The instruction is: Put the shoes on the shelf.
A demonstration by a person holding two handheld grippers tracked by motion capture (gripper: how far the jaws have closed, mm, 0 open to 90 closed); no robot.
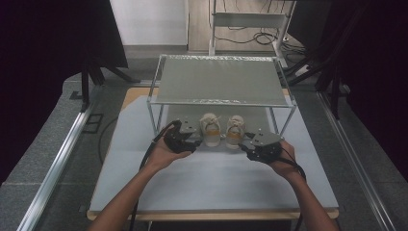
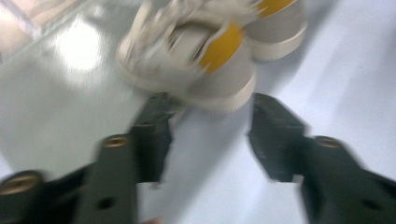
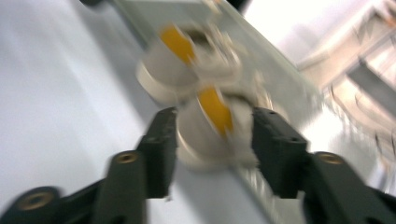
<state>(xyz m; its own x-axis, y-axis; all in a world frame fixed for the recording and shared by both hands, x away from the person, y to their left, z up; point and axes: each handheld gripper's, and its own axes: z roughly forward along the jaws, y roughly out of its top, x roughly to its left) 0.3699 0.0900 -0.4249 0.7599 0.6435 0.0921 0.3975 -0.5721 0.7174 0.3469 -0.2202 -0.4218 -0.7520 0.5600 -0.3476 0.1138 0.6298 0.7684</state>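
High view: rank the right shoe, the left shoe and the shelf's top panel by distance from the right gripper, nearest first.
1. Right shoe, just left of the right gripper, by its jaws.
2. Left shoe, one place farther left, beside the first.
3. Shelf's top panel, raised above and behind both shoes.

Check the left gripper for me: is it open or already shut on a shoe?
Open. In the left gripper view, the left gripper has its fingers spread wide with bare table between them, just short of the nearer shoe's heel.

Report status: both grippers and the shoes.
Left gripper open, just short of left shoe's heel. Right gripper open, jaws straddling right shoe's heel. Shoes side by side under shelf; nothing blocking.
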